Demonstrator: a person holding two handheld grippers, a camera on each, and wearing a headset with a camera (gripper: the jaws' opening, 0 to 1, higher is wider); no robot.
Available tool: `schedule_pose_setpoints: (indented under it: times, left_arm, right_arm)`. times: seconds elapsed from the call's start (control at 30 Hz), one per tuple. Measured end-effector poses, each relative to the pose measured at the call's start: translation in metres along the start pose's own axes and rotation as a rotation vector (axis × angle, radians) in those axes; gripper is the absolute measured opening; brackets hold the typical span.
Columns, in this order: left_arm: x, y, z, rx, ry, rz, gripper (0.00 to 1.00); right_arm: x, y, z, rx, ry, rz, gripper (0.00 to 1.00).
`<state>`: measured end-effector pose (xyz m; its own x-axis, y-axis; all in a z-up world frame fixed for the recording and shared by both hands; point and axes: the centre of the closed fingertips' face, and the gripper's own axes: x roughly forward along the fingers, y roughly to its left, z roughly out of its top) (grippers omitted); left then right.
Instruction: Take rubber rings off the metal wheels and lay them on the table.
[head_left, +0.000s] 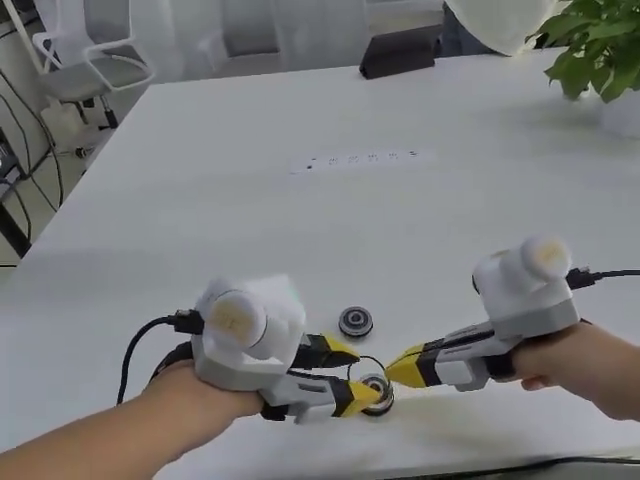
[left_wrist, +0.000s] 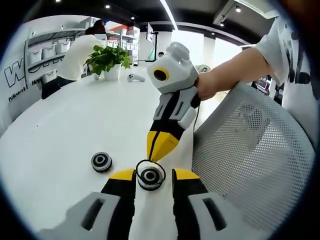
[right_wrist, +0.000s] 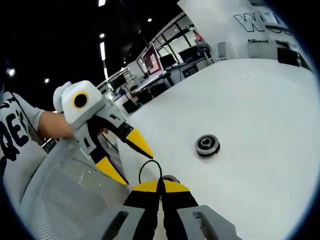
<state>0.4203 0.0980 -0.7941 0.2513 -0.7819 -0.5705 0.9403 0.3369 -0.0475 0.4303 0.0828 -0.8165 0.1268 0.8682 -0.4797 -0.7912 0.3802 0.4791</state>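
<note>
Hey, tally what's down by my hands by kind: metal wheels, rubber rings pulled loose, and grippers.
Round metal wheels: 2
Thin black rubber ring pulled loose: 1
Yellow-tipped grippers, left gripper and right gripper: 2
Total: 5

Bare table (head_left: 300, 240) beyond spare wheel (head_left: 355, 321)
</note>
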Motion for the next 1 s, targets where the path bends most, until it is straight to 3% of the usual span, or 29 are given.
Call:
schedule_pose_setpoints:
  times: [0.23,0.5,1.0]
  left_arm:
    - [-0.020,0.005,0.008,-0.022,-0.040,0.024,0.33]
    - [-0.038,0.010,0.008,-0.034,-0.056,0.046,0.43]
    - [-0.059,0.020,-0.009,-0.061,-0.037,0.090,0.64]
  right_arm:
    - [-0.001,0.009,0.009,0.006,-0.025,0.004,0.00]
    - [0.000,0.012,0.017,0.003,-0.029,0.006,0.00]
    - [0.020,0.003,0.034,0.010,-0.013,-0.017,0.00]
